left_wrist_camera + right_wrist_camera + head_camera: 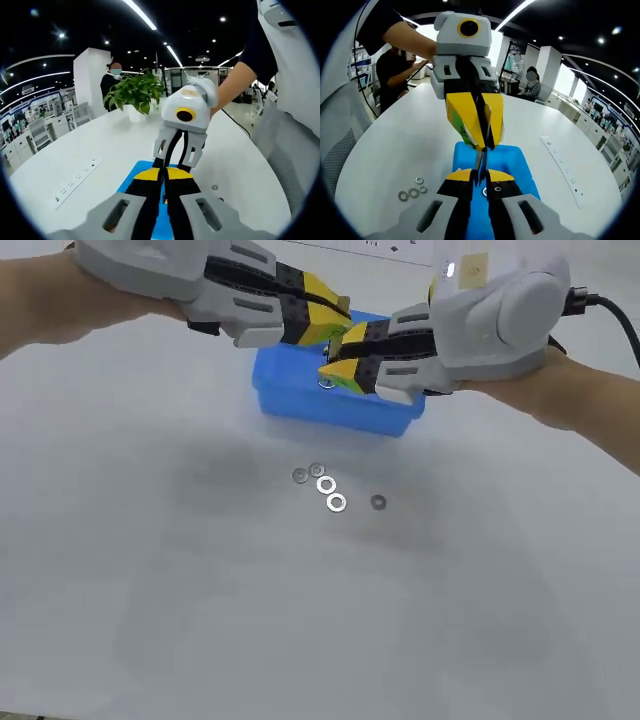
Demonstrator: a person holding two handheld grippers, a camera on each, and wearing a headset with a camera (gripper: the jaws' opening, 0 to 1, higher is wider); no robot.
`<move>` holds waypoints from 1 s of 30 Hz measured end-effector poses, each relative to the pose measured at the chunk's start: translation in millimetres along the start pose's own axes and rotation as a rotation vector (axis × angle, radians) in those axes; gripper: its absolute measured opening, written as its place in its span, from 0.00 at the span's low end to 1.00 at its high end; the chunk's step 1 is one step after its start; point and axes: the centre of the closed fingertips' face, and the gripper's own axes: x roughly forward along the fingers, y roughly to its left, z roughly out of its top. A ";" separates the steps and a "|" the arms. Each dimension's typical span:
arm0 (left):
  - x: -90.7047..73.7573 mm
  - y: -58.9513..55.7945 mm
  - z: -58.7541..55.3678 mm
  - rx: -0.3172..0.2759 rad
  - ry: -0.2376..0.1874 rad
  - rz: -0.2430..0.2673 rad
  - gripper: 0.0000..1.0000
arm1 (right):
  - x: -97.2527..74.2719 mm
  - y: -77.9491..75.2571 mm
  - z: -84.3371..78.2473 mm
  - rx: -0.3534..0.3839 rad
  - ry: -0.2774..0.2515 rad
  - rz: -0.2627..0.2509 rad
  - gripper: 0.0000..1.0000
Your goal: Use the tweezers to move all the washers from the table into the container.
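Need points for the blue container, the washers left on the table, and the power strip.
blue container (pixel 300 405): head view, on its front wall.
washers (pixel 342 503): head view, on the ring of the one nearest the camera.
power strip (pixel 562 170): right gripper view, middle of its top face.

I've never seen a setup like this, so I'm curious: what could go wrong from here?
1. The thin tweezers seem pinched where the left claw and right claw meet above the blue container; they might slip or twist.
2. Five washers remain on the table, four of them bunched closely, so picking one up may nudge its neighbours.
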 end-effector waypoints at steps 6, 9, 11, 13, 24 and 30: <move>1.3 6.6 0.6 0.006 0.014 0.025 0.05 | -6.8 -12.2 6.0 0.092 -0.031 -0.046 0.19; -1.2 12.6 3.3 -0.001 0.006 0.045 0.05 | -12.2 -14.8 5.0 0.162 -0.042 -0.055 0.23; -4.2 15.7 6.6 0.000 0.000 0.066 0.05 | -15.7 -14.6 3.0 0.180 -0.036 -0.055 0.26; -8.6 17.0 11.9 0.000 -0.010 0.082 0.05 | -20.4 -13.1 2.3 0.174 -0.031 -0.059 0.29; -30.3 7.0 46.1 0.037 -0.075 0.134 0.05 | -50.4 -5.4 12.2 0.173 -0.089 -0.131 0.52; -34.3 -15.3 50.3 0.050 -0.080 0.130 0.06 | -68.5 2.9 7.0 0.167 -0.095 -0.178 0.57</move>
